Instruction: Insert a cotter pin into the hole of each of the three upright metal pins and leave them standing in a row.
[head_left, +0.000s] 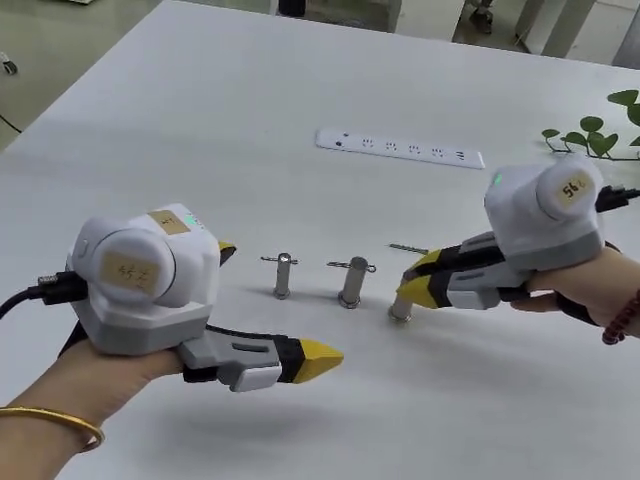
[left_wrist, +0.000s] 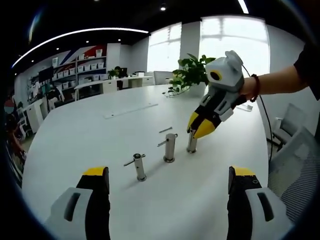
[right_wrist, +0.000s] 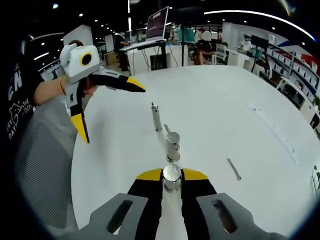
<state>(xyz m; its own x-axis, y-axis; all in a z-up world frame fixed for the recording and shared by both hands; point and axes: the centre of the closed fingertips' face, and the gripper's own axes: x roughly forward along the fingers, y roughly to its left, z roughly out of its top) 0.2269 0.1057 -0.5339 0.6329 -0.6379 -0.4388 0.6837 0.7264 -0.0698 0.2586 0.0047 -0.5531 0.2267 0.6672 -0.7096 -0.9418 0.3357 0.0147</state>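
Note:
Three upright metal pins stand in a row on the white table. The left pin (head_left: 283, 276) and the middle pin (head_left: 352, 284) each carry a cotter pin through the head. My right gripper (head_left: 408, 283) is shut on the third pin (head_left: 400, 312), which has no cotter pin in it; in the right gripper view the jaws (right_wrist: 172, 175) clamp that pin (right_wrist: 172, 185) from both sides. A loose cotter pin (head_left: 408, 247) lies flat just behind it. My left gripper (head_left: 275, 305) hovers open at the front left, holding nothing, with its jaws (left_wrist: 169, 172) wide apart and the row beyond them.
A white power strip (head_left: 400, 147) lies farther back on the table. A potted plant (head_left: 595, 135) stands at the far right edge. The table's near side, in front of the pins, is bare white surface.

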